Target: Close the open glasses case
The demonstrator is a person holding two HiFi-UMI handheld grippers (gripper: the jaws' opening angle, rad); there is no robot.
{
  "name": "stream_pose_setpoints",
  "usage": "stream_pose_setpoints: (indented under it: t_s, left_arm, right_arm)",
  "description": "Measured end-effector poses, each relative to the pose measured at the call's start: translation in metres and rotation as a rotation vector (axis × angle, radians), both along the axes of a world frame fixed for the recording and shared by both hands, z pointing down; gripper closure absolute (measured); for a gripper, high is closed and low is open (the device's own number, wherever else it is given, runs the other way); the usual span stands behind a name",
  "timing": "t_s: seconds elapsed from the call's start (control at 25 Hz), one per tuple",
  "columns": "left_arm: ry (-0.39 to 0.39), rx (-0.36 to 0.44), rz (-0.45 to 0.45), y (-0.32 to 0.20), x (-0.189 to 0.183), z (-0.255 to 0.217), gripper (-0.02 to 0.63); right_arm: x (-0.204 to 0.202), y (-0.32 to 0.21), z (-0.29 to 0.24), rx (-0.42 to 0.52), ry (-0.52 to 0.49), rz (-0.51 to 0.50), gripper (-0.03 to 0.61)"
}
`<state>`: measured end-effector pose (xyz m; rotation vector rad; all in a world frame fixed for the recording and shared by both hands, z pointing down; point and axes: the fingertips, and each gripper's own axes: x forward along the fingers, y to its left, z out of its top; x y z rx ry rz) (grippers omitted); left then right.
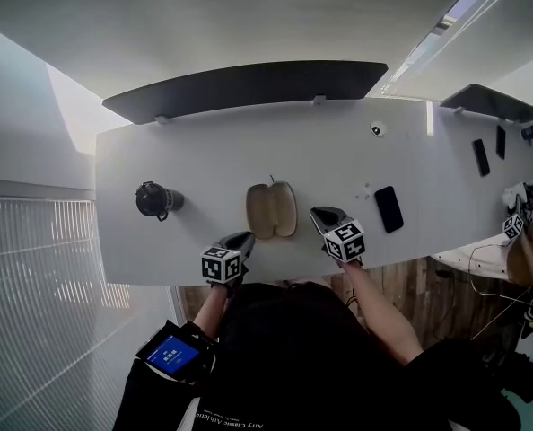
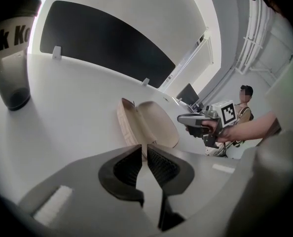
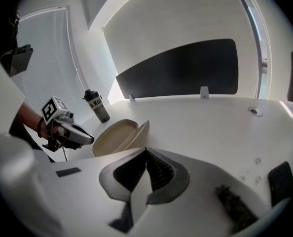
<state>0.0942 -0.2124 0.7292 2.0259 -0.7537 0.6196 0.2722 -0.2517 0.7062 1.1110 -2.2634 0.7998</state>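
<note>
The left gripper's (image 2: 142,154) jaws are drawn almost together, with only a thin slit between the ribbed pads and nothing in it. The right gripper's (image 3: 146,157) jaws meet at their tips and are likewise empty. Both grippers point at the glasses case (image 1: 272,210), which lies open on the white surface (image 1: 195,151) with its two beige halves spread flat to either side of the hinge. In the head view the case sits between the two grippers and a little beyond them. The left gripper (image 1: 246,237) is near its near-left corner and the right gripper (image 1: 318,212) is just beside its right edge, and neither appears to touch it. From the left gripper view the case (image 2: 149,122) shows just past the jaw tips, with the right gripper (image 2: 198,121) held in a hand off to its right. From the right gripper view the case (image 3: 118,135) lies ahead and to the left. Farther out, a dark bottle (image 1: 154,199) stands upright to the left of the case, well apart from it. A black phone (image 1: 388,208) lies flat to the right of the right gripper. A dark panel (image 1: 249,88) runs along the far edge of the surface.
</note>
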Motion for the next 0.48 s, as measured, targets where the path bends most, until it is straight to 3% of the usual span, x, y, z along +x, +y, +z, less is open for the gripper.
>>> stream_pose_setpoints:
  t_s: [0.24, 0.48]
  left_arm:
    - [0.003, -0.031, 0.064, 0.002, 0.001, 0.009, 0.572]
    - [0.008, -0.061, 0.084, 0.005, -0.005, 0.021, 0.572]
  right_arm:
    - [-0.022, -0.005, 0.023, -0.068, 0.021, -0.059, 0.571]
    - [-0.039, -0.011, 0.018, -0.054, 0.002, -0.058, 0.571]
